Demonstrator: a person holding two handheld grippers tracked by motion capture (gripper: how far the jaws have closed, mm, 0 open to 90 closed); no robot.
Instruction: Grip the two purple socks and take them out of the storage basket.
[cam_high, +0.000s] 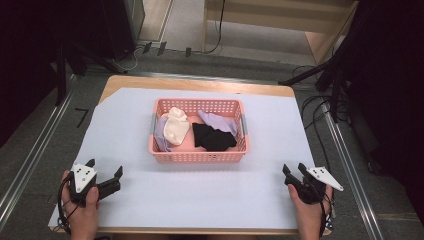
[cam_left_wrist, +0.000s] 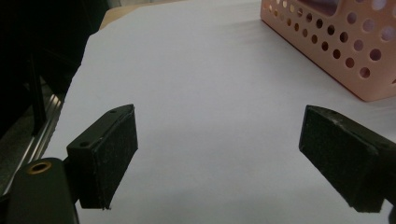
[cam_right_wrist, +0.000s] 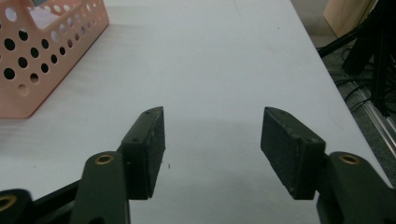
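Black pads gape wide on your left claw (cam_high: 106, 169) and right claw (cam_high: 294, 170), both empty and low at the table's (cam_high: 200, 200) near corners, likely parked ready. Beyond, centred, the pink basket (cam_high: 200, 156) keeps cream, lilac and black cloths (cam_high: 176, 125) together.

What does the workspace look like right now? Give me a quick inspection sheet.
Surface: table covered by a white sheet, flat.
Job's things: pink basket at centre, holding a cream cloth, lilac cloths and a black cloth.
Clutter: nothing seen.
Grippers: left gripper and right gripper both open, holding nothing, near the front corners, apart from the basket.
Cables: one trails from each gripper; more on the floor at right.
Surroundings: metal rails on both sides, wooden furniture behind.
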